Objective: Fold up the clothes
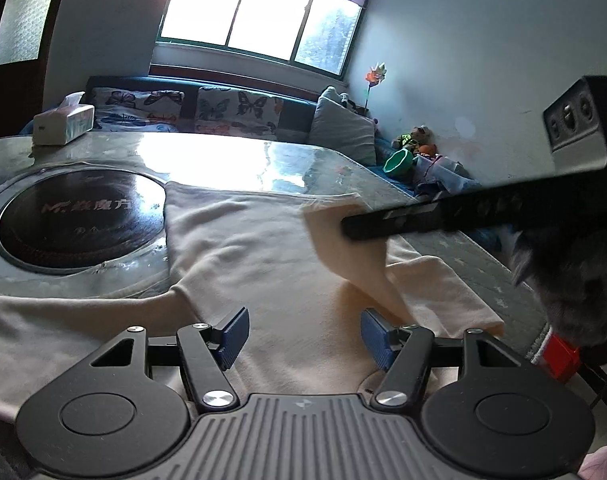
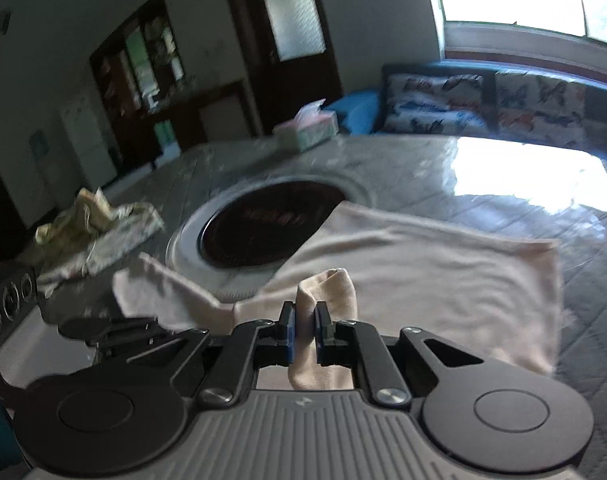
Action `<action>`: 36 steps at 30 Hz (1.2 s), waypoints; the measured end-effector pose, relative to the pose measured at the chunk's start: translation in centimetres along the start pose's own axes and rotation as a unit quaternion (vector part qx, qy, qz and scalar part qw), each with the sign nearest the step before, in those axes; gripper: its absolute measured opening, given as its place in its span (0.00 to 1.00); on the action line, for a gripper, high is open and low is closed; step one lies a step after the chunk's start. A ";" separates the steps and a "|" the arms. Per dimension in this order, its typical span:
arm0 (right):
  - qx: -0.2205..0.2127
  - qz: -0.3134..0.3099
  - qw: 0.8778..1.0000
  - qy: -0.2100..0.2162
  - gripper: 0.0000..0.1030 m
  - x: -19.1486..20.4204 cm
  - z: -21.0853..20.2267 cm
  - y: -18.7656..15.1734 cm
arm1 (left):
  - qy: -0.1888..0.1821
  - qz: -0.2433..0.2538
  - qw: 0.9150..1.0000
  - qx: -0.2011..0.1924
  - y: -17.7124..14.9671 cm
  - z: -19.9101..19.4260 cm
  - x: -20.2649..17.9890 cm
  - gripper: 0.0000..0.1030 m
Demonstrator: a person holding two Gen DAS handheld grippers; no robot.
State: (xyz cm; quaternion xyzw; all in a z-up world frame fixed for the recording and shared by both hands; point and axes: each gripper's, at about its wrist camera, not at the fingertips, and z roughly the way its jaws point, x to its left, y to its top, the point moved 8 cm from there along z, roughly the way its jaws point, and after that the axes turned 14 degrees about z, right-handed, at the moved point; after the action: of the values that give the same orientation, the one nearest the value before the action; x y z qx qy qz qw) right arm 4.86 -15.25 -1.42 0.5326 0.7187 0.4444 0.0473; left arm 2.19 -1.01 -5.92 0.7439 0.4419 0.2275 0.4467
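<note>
Right gripper (image 2: 304,322) clamps cream garment (image 2: 403,280) fold; left gripper (image 1: 303,336) spread wide above it.

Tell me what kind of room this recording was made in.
Probably a home living or dining room: a sofa with butterfly-print cushions under a window, a tissue box, and a table with a built-in induction cooktop.

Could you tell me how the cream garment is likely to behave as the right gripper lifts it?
Probably floppy: the cream garment bunches and droops where the right gripper pinches it. Likely light, as one pinch raises a fold. The rest may drag across the table.
</note>
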 end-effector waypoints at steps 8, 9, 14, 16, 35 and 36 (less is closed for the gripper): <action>0.034 -0.022 0.999 0.016 0.23 0.9 0.9 -2.0 | 0.007 -0.005 1.000 0.005 -0.2 0.2 0.3 0.63; 0.032 -0.023 0.999 0.013 0.25 0.6 0.5 -2.0 | 0.008 -0.006 1.000 0.005 -0.1 0.2 0.4 0.63; 0.011 -0.021 0.999 -0.033 0.25 -2.9 -1.8 -2.1 | 0.008 -0.008 1.000 -0.001 0.3 0.1 0.5 0.62; 0.002 -0.012 0.998 -0.060 0.25 -5.1 -2.6 -2.3 | 0.004 -0.006 1.000 -0.004 0.6 0.3 0.2 0.61; -0.050 0.005 0.993 -0.108 0.25 -10.8 -4.8 -3.5 | -0.019 0.004 0.999 0.028 0.0 3.5 -1.6 0.39; -0.045 0.002 0.993 -0.110 0.25 -10.8 -4.6 -3.7 | -0.019 0.002 0.999 0.028 0.0 3.5 -1.6 0.39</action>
State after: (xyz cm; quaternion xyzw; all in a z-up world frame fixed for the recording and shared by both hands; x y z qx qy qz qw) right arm 4.31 -26.81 -5.62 0.5768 0.6874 0.4154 0.1488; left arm 3.94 -4.00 -7.61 0.7610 0.4383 0.2020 0.4335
